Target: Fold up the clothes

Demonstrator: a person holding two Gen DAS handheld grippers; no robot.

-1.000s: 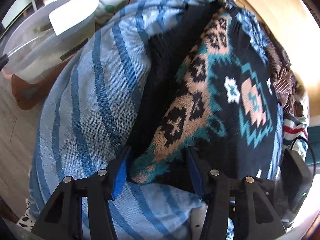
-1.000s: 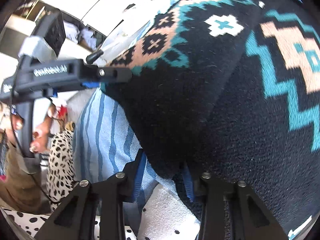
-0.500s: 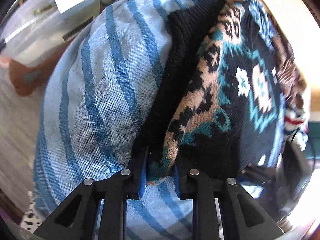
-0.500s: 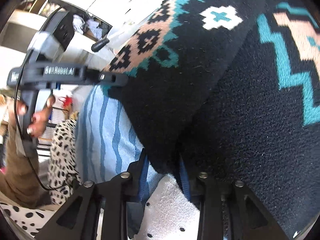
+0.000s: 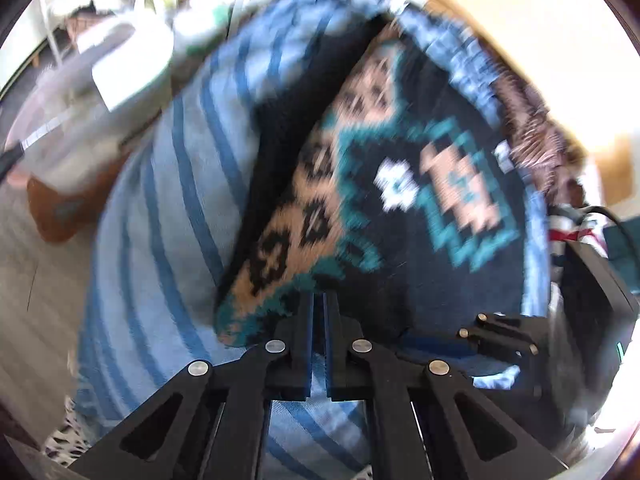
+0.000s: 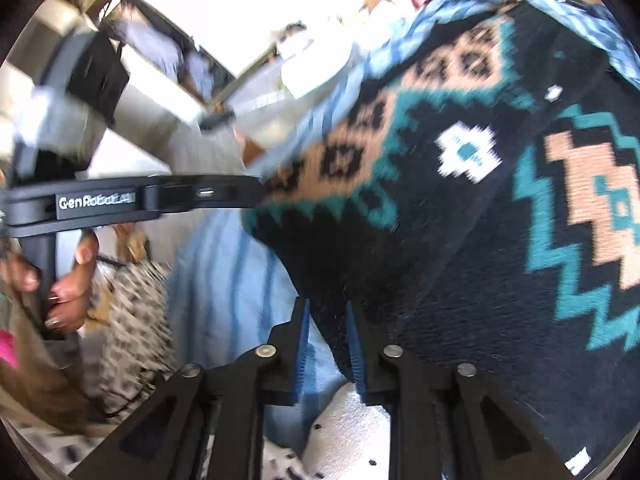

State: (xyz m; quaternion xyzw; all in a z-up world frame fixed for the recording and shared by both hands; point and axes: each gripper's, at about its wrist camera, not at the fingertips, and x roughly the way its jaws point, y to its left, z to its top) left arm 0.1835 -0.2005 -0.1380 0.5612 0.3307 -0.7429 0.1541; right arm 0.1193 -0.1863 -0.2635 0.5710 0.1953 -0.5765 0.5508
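Left gripper (image 5: pixel 317 300) with jaws just closed, pressed almost together on the near hem of the patterned sweater (image 5: pixel 400 200) — only a thin edge of knit pinched between the blue pads. Right gripper (image 6: pixel 328 312) with jaws likewise just narrowed, clamped on a thicker black fold of the same sweater at its lower corner. Ahead of both sets of jaws, the sweater spread black, teal and peach over a blue striped cloth (image 5: pixel 160 240). Left of the left jaws, a clear plastic tub (image 5: pixel 80 120), blurred. Below the right jaws, a white dotted fabric (image 6: pixel 344 432); to their left, a hand (image 6: pixel 68 280) on the other gripper's handle — and a leopard-print cloth (image 6: pixel 132 320).
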